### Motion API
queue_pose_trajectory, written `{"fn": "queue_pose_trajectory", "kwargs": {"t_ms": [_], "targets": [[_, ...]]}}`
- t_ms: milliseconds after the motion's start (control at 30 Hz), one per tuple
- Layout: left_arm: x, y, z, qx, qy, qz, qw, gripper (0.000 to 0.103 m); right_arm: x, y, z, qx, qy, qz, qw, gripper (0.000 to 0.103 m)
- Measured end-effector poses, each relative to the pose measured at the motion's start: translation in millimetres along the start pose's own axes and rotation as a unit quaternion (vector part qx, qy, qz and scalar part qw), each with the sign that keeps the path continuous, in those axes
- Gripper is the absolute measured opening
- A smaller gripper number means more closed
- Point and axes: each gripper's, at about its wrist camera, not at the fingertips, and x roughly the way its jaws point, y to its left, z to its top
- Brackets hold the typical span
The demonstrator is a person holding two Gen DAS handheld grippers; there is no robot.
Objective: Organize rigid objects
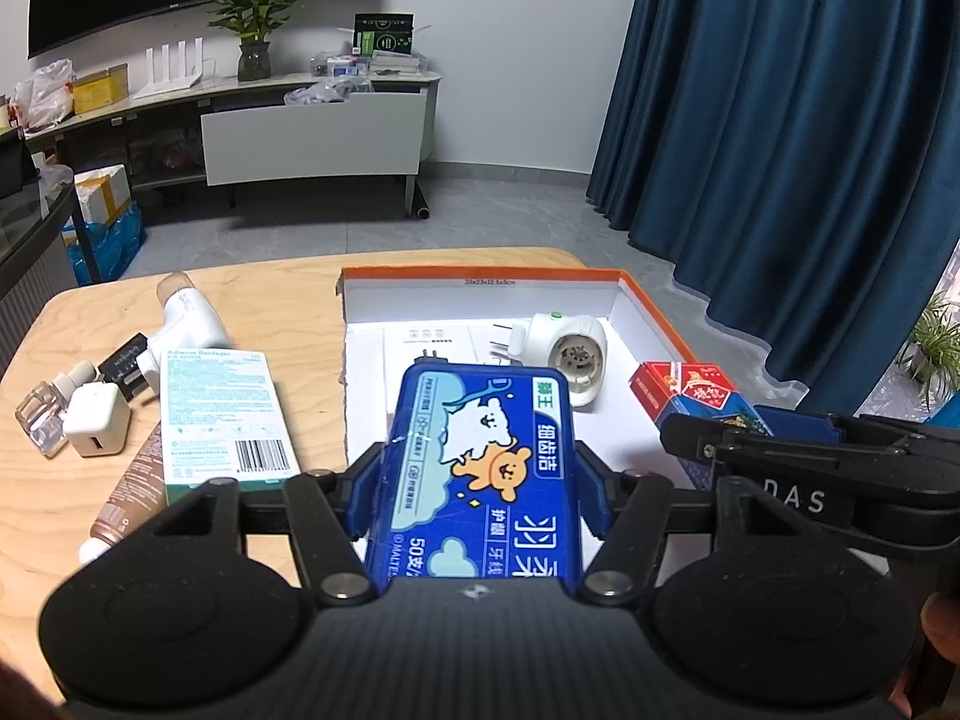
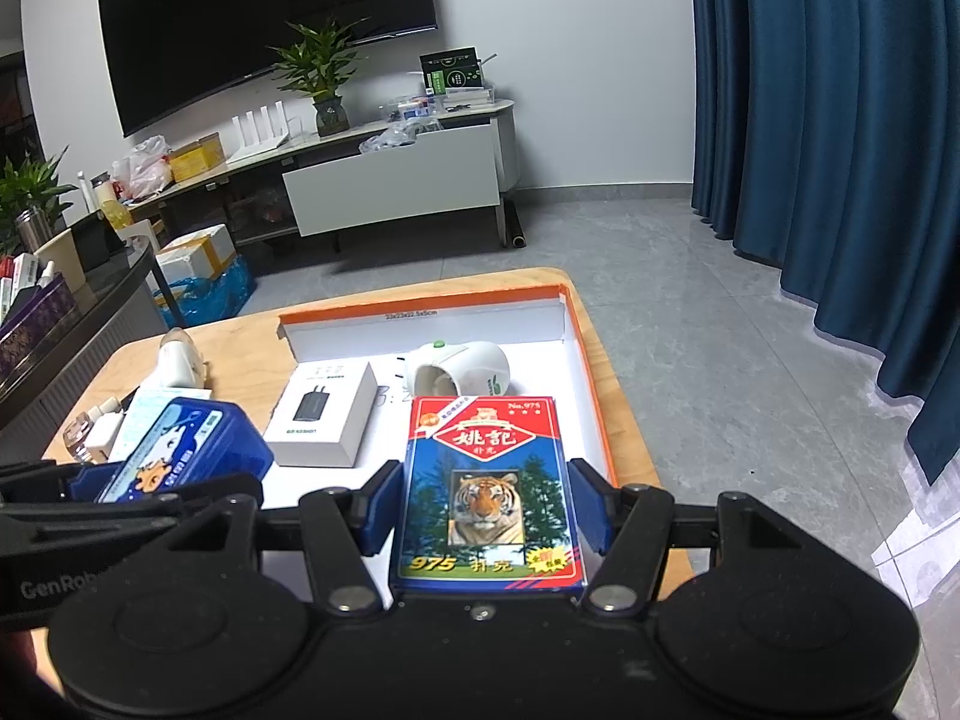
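Left wrist view: my left gripper [image 1: 477, 480] clenches the floss-pick box [image 1: 480, 468]; right gripper [image 2: 486, 510] grasps the playing-card pack [image 2: 489, 480], both poised above the orange-rimmed tray [image 2: 591, 372] for sorting.

- Your left gripper [image 1: 477, 474] clamps the blue floss-pick case [image 1: 480, 468] over the near part of the orange-rimmed tray [image 1: 654, 312].
- Inside the tray lies a white plug-in device [image 1: 570, 354].
- Your right gripper [image 1: 780, 450] holds the playing-card box [image 1: 690, 393] at the right.
- An Adhesive Bandages box [image 1: 225, 414] lies on the wooden table [image 1: 288, 300].
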Motion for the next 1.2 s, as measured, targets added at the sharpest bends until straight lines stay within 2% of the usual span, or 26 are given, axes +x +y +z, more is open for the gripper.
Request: {"fn": "queue_pose_trajectory", "kwargs": {"t_ms": [1200], "targets": [[0.9,-4.6,-1.5,0.004,0.000,-0.005,1.0000,0.064,2.1,-1.0,-0.9,0.001,0.001,-0.001,1.000,0.071]]}}
